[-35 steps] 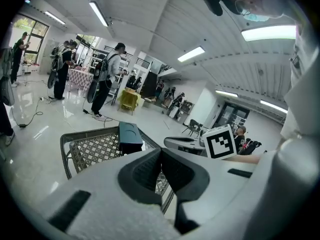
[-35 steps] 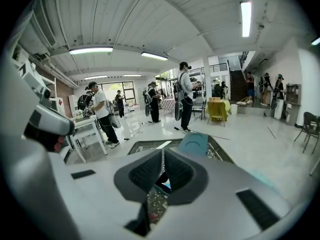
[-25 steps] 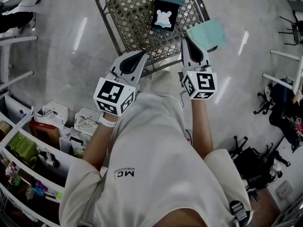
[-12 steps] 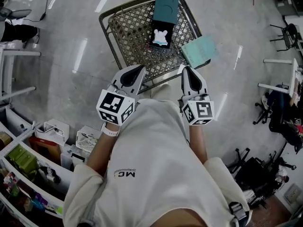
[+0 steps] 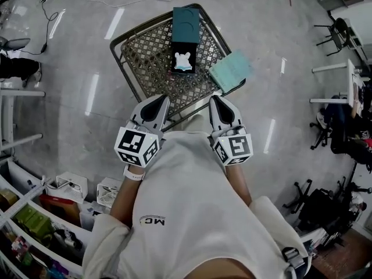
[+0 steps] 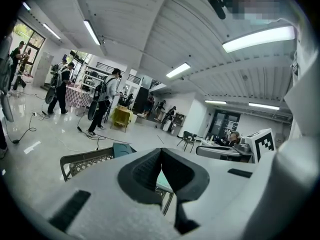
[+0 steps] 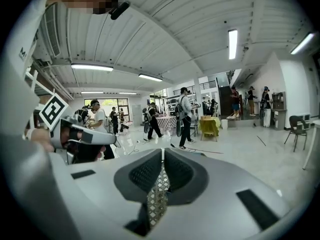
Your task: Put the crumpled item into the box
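Left gripper (image 5: 164,98) and right gripper (image 5: 213,97) hover closed, empty; crumpled item (image 5: 231,70) lies just beyond the right one.

Metal mesh table (image 5: 148,57) on glossy grey floor (image 5: 75,118); shelving (image 5: 29,225) lower left; black office chairs (image 5: 322,202) right; people (image 6: 102,101) beyond.

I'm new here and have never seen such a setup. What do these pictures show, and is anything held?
No robot: a person holds a two-jaw tool in each hand, the left gripper and right gripper. The head view looks down from a camera on their head onto a metal mesh table. On it lie a teal-and-black box with a white bear shape and, at the right rim, a teal crumpled item. The two gripper views come from cameras riding on each tool, looking along its jaws. Both pairs of jaws are closed with nothing between, so nothing is held.
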`<state>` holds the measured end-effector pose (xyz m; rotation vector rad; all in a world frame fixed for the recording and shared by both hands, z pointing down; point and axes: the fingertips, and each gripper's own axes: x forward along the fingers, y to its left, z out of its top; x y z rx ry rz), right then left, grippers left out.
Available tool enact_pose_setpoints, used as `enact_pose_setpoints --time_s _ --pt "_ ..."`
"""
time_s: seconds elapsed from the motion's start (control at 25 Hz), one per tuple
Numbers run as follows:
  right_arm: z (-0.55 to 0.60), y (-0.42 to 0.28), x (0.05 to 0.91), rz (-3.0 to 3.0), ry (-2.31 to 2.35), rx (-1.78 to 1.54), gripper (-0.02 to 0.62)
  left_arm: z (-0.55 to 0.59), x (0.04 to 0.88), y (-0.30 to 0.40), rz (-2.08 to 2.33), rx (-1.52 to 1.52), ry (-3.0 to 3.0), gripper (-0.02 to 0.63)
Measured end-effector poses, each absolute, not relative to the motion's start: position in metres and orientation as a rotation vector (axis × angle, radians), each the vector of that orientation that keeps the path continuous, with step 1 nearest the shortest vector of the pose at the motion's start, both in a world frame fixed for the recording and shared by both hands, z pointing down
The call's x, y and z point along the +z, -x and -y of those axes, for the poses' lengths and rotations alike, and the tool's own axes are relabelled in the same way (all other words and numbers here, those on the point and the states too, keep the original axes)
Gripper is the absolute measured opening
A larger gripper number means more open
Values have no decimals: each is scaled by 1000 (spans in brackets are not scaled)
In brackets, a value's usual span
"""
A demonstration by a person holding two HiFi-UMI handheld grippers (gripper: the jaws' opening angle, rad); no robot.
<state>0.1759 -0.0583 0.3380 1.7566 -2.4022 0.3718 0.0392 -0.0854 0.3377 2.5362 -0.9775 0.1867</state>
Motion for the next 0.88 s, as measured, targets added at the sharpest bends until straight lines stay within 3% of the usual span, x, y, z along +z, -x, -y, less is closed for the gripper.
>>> enact_pose_setpoints --time_s 0.88 --pt "59 -165 326 2404 -1795 389 28 77 337 -45 905 195 -2549 25"
